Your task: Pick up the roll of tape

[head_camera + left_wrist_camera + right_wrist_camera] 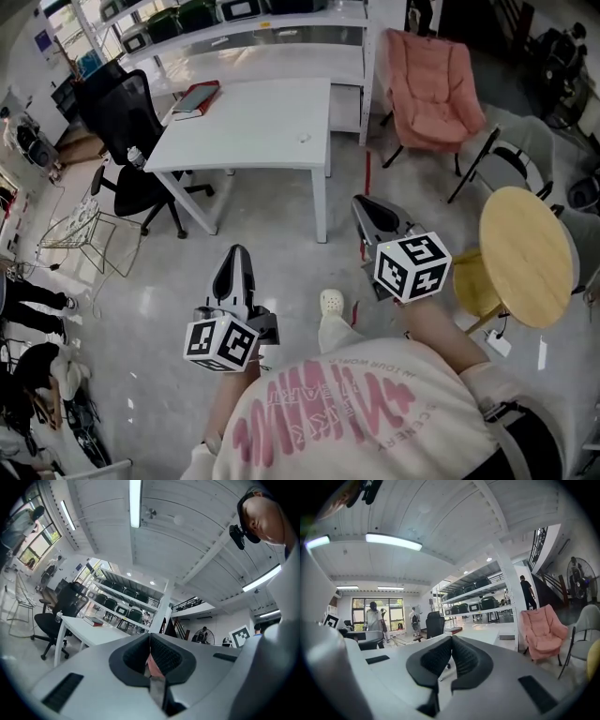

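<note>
The white table (pixel 253 127) stands ahead across the floor. On its right part lies a small pale object (pixel 304 138), too small to tell what it is; no roll of tape is clearly visible. My left gripper (pixel 234 251) is held over the floor short of the table, its jaws together with nothing in them. My right gripper (pixel 362 202) is level with the table's near right leg, also shut and empty. The left gripper view shows the closed pads (pixel 149 638) with the table (pixel 101 632) beyond. In the right gripper view the pads (pixel 451 639) meet as well.
A red book (pixel 197 97) lies on the table's far left. A black office chair (pixel 131 141) stands to its left, a pink chair (pixel 431 84) at the back right. A round wooden table (pixel 525 253) and yellow stool (pixel 473 281) are at my right. Shelves (pixel 244 28) line the back.
</note>
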`<state>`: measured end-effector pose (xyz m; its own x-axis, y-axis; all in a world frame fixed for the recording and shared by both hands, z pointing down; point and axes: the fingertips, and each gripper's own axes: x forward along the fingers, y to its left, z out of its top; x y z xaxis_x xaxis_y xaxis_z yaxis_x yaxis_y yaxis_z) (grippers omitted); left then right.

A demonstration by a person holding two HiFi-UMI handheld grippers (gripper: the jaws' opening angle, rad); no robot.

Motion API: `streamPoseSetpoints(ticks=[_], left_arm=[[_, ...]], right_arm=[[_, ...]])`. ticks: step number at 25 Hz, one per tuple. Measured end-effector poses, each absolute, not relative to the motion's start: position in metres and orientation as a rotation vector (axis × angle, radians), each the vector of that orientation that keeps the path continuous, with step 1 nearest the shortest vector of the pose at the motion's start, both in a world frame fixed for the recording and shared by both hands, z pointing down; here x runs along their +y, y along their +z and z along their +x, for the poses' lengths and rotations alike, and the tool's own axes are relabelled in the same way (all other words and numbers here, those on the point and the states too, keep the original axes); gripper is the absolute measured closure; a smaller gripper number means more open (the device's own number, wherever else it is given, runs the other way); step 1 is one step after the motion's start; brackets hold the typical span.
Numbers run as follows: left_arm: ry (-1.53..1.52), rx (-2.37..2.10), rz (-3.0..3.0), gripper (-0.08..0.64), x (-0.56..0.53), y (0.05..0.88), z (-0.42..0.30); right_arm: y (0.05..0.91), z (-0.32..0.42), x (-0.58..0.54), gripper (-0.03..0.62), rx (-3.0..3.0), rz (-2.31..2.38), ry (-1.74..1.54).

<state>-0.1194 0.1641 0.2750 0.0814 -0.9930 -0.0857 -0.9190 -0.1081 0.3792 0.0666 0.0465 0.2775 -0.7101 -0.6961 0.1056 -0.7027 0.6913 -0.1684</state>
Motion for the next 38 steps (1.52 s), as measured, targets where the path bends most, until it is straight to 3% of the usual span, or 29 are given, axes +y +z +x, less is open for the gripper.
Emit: streamPoseSetpoints(ticks=[6,19,24,32,38], left_arm=[[-0.589,-1.926,2.114,0.535,0.1,0.28,-0.16],[-0.515,-1.955,2.172,0.535,-0.098,0.27,-0.244],[-0.626,-1.96,2.124,0.535,-0.13,0.274,-0.268],[-0.523,-1.99,2.032,0.535,-0.159,0.311,-0.282],[-0.449,-1.927,1.985,0.535,-0.189,0.349,-0.283]], right_arm=[[0.295,0.037,-0.021,0.578,-2.848,1.185,0.315],[0.282,-0.045,-0.234,0.578,-2.925,1.203,0.378],[0.282,-0.057,-0.271,0.578,-2.932,1.202,0.355],[0.332,-0.068,-0.299,0.578,-2.827,1.187,0.348],[0.385,-0.071,-0.325,0.578,-2.738,1.164,0.538]])
